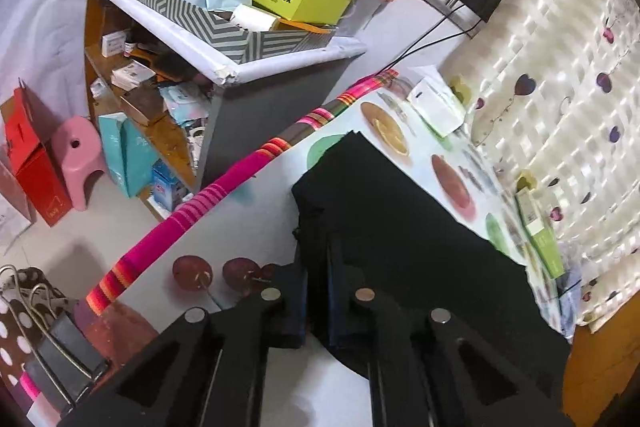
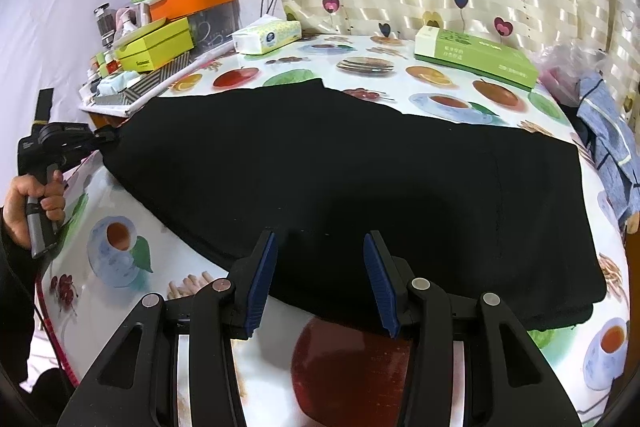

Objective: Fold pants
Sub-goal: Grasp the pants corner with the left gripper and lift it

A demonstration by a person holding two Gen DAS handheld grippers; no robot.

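Black pants (image 2: 340,167) lie flat across the fruit-print tablecloth (image 2: 120,267). In the left wrist view the pants (image 1: 400,227) stretch away from my left gripper (image 1: 316,251), whose fingers stand close together with the cloth's end edge pinched between them. From the right wrist view the left gripper (image 2: 100,137) sits at the pants' left end, with a person's hand (image 2: 36,199) on its handle. My right gripper (image 2: 320,235) hovers over the near long edge of the pants; its blue pads (image 2: 262,279) are wide apart and hold nothing.
A tissue pack (image 2: 266,37) and a long green box (image 2: 476,57) lie at the table's far side by the curtain. A blue-grey garment (image 2: 608,147) hangs off the right edge. A cluttered shelf unit (image 1: 224,59) and a pink stool (image 1: 80,155) stand left of the table.
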